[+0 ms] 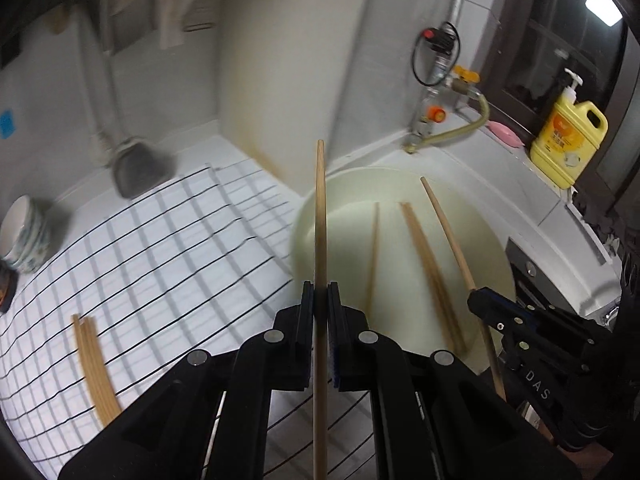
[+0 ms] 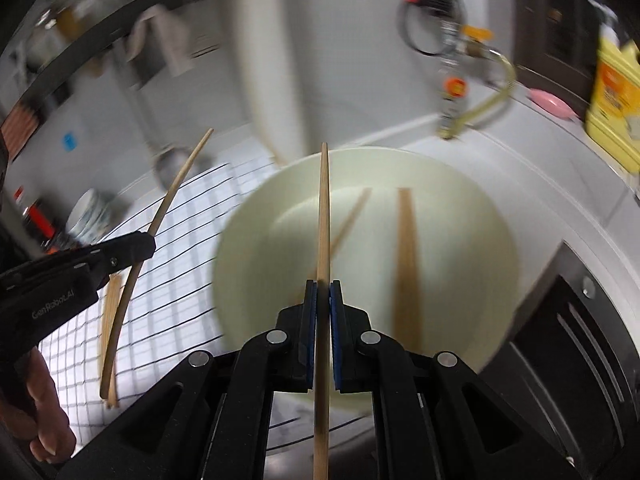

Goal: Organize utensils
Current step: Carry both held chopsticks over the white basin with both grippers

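Left wrist view: left gripper [image 1: 320, 300] fingers pinching one chopstick [image 1: 320, 208] above cream basin [image 1: 400, 184]; right gripper [image 2: 323, 300] likewise pinching another chopstick [image 2: 323, 208].

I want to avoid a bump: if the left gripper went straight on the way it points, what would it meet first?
Probably the cream basin, near its left rim; depth is unclear. The left gripper is shut on a chopstick.

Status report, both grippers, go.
Left gripper shut on one chopstick. Right gripper shut on another. Three remain in basin. Nothing blocking.
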Available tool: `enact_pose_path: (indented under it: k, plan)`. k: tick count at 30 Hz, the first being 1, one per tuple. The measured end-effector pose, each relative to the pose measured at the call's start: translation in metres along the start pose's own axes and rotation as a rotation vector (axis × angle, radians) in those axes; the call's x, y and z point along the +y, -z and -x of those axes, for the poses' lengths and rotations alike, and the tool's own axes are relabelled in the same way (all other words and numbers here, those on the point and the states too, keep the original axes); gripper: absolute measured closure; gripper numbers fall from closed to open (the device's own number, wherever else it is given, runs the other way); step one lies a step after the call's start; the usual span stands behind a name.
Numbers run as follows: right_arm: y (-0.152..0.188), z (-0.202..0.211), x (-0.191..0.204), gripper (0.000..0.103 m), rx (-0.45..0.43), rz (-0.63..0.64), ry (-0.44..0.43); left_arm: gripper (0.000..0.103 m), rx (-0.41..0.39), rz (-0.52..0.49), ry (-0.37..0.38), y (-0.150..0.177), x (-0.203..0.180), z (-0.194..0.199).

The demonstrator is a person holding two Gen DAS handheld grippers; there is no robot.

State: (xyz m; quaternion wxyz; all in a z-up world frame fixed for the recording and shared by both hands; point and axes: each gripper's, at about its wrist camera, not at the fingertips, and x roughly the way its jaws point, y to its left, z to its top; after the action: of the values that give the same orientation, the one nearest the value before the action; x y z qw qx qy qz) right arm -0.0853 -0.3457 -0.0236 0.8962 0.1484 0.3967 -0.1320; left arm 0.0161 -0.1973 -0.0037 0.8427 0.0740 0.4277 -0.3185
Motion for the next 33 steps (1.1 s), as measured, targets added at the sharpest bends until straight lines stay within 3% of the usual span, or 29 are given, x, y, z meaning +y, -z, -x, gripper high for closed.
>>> enact_pose_path:
  k: [6,15,33]
  plan:
    - [-0.015,-0.021,-0.04,0.097,0.022,-0.067,0.017,0.096,0.058,-0.027,0.05,-0.021,-0.037,-0.047]
    - [-0.022,-0.068,-0.063,0.097,0.11,-0.114,0.009,0.096,0.134,-0.047,0.026,-0.027,-0.054,-0.101]
    - [-0.021,-0.095,-0.075,0.097,0.177,-0.133,0.026,0.095,0.195,-0.064,-0.003,-0.025,-0.058,-0.13]
